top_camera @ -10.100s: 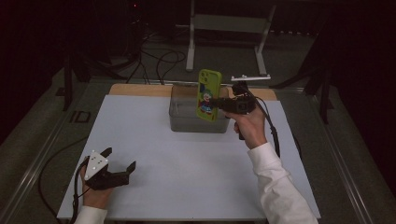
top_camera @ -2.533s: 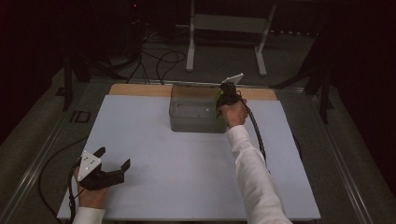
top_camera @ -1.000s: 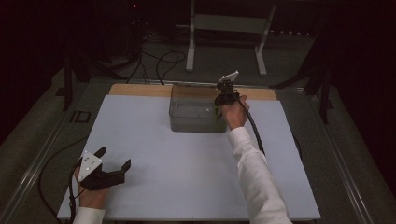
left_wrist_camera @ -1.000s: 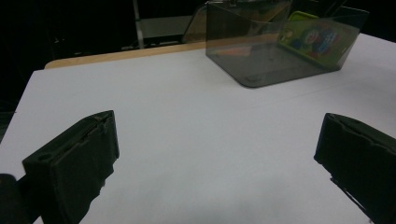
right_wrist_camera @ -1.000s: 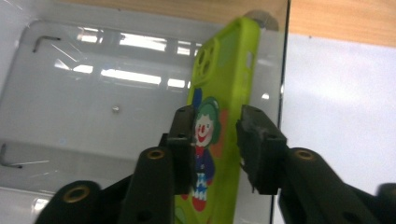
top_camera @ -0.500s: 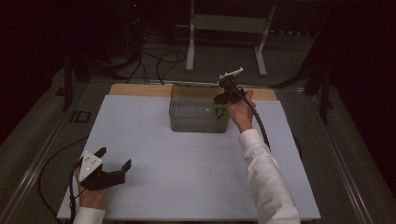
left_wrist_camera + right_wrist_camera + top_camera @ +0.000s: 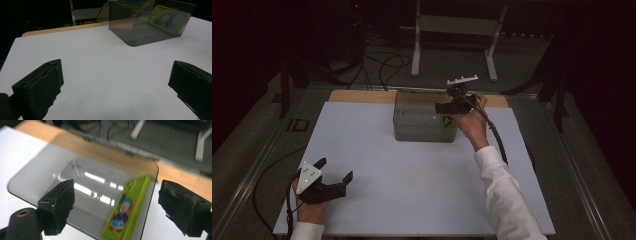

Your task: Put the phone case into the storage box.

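Phone case [image 7: 126,211] now leans inside the bin [image 7: 37,177]; right tool [image 7: 115,205], earlier gripping it, hangs wide open, empty

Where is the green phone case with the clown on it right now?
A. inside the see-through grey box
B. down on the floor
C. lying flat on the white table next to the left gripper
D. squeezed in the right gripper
A: the green phone case leans against a wall inside the see-through grey box, and the right gripper hovers above it with jaws apart, holding nothing.
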Demonstrator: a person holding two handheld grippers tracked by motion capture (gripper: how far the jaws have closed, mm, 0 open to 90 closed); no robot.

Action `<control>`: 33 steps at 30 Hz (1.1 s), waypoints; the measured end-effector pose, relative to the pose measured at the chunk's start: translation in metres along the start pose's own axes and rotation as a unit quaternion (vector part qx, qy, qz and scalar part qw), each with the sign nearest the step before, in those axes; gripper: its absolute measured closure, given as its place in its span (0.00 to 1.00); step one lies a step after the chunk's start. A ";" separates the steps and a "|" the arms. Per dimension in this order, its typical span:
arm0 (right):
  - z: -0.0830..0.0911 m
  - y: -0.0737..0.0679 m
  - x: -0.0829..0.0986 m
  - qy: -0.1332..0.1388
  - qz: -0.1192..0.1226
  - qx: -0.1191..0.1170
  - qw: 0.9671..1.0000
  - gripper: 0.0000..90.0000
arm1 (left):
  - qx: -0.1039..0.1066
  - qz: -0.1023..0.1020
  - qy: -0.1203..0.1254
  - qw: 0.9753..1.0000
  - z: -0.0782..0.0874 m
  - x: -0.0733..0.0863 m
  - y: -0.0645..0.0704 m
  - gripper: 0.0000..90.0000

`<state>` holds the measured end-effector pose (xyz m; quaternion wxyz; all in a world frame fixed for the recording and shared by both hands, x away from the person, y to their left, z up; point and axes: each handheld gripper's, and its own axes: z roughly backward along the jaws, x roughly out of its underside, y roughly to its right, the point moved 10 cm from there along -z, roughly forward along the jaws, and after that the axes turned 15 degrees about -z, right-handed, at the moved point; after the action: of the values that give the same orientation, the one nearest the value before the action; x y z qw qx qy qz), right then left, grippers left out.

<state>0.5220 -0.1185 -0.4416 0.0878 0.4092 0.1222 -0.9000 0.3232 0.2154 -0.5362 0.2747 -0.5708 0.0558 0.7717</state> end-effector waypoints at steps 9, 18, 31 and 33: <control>0.019 -0.004 0.011 0.039 0.004 -0.028 0.999 0.13 | 0.002 0.002 -0.001 1.000 0.000 0.001 0.000 0.00; 0.049 -0.004 0.032 0.083 0.014 -0.047 0.995 0.12 | 0.007 0.010 0.003 1.000 0.002 -0.002 -0.004 0.00; 0.086 0.016 0.085 0.127 0.028 -0.067 0.989 0.13 | 0.012 0.014 0.012 1.000 0.010 -0.014 -0.012 0.00; 0.089 0.020 0.095 0.130 0.025 -0.075 0.988 0.13 | 0.012 0.013 0.014 1.000 0.010 -0.015 -0.012 0.00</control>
<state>0.4020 -0.1685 -0.4598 0.1240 0.5178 0.1896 -0.8250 0.3236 0.2240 -0.5161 0.2708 -0.5773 0.0767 0.7665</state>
